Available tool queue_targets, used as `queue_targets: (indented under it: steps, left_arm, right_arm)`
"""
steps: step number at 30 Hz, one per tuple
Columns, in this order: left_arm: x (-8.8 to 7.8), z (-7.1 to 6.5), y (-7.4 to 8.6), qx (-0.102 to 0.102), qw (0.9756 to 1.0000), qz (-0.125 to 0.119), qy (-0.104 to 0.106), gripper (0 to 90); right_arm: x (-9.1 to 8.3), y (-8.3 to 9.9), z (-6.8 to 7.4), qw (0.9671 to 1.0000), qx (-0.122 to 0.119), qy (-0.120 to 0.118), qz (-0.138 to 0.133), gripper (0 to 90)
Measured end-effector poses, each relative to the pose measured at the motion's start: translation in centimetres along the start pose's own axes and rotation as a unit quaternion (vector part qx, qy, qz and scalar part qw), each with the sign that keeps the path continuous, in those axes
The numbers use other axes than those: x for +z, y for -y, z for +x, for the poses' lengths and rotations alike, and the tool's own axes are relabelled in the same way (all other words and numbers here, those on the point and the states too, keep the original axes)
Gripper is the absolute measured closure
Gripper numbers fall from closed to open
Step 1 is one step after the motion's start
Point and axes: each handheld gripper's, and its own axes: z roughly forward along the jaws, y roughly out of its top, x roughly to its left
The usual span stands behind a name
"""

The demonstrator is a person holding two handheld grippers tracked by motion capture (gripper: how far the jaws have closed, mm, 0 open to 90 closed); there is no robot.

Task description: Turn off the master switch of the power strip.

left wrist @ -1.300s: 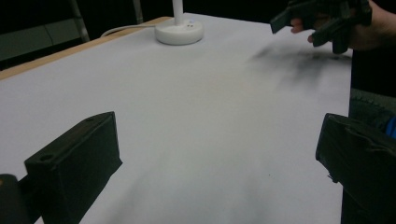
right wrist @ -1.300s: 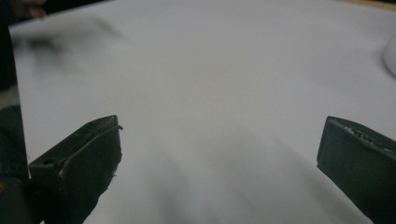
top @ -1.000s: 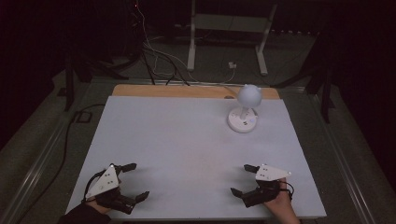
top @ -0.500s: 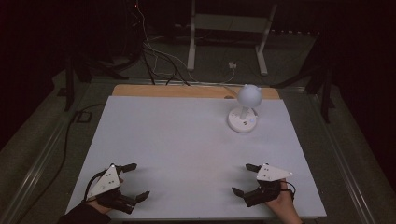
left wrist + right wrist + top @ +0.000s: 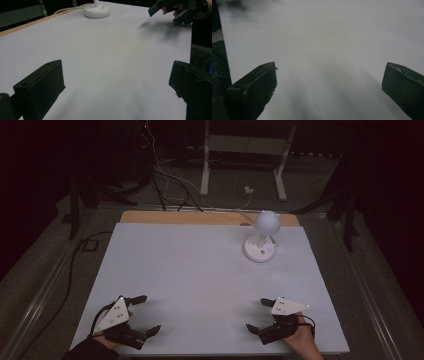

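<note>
Two grippers, both with jaws spread wide and nothing between them: left gripper (image 5: 140, 315) and right gripper (image 5: 261, 316), low over the near edge of the white tabletop (image 5: 190, 270), well apart from each other and from the lamp. Nearest reachable thing: small white desk lamp (image 5: 262, 237), upright, round base (image 5: 96, 10) flat on the tabletop near its far edge, globe-shaped head above the base, white cord trailing off behind it toward the floor. Seemingly a start pose, with the reach to the lamp not yet begun. Better done with the right gripper, same side as the lamp and the shorter path. Best approach: low and level across the bare tabletop toward the lamp, jaws kept wide until astride the thin stem between base and head, then closed gently. Worth avoiding: a push on the head, likely to tip the lamp, and a snag on the cord behind the lamp. Left gripper free to steady the base if needed.
</note>
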Motion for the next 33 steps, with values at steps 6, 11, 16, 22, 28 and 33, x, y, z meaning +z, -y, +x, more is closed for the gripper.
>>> queue_targets:
  steps: [6, 11, 16, 22, 28, 33]
  left_arm:
    - [0.0, 0.0, 0.0, -0.002, 1.0, 0.0, 0.0, 0.4]
    - [0.0, 0.0, 0.0, -0.003, 1.0, 0.0, -0.001, 0.4]
    - [-0.1, 0.0, 0.0, -0.006, 1.0, -0.001, -0.003, 0.4]
    - [-0.1, 0.0, 0.0, -0.007, 1.0, -0.003, -0.002, 0.4]
    - [0.0, 0.0, -0.1, -0.005, 1.0, -0.002, 0.0, 0.4]
    - [-0.1, -0.1, -0.1, -0.004, 1.0, -0.002, 0.0, 0.4]
  right_arm:
    - [0.1, -0.5, 0.6, 0.9999, 0.004, -0.011, 0.003, 0.0]
    - [0.1, -0.8, 0.8, 0.9998, 0.008, -0.018, 0.003, 0.0]
    - [0.3, -1.3, 1.3, 0.9998, 0.001, -0.02, 0.009, 0.0]
    - [0.3, -2.1, 1.7, 0.9997, 0.002, -0.026, 0.003, 0.0]
    - [0.3, -2.6, 1.9, 0.9994, 0.006, -0.034, -0.005, 0.0]
    - [0.4, -3.3, 2.0, 0.9993, 0.007, -0.035, -0.013, 0.0]
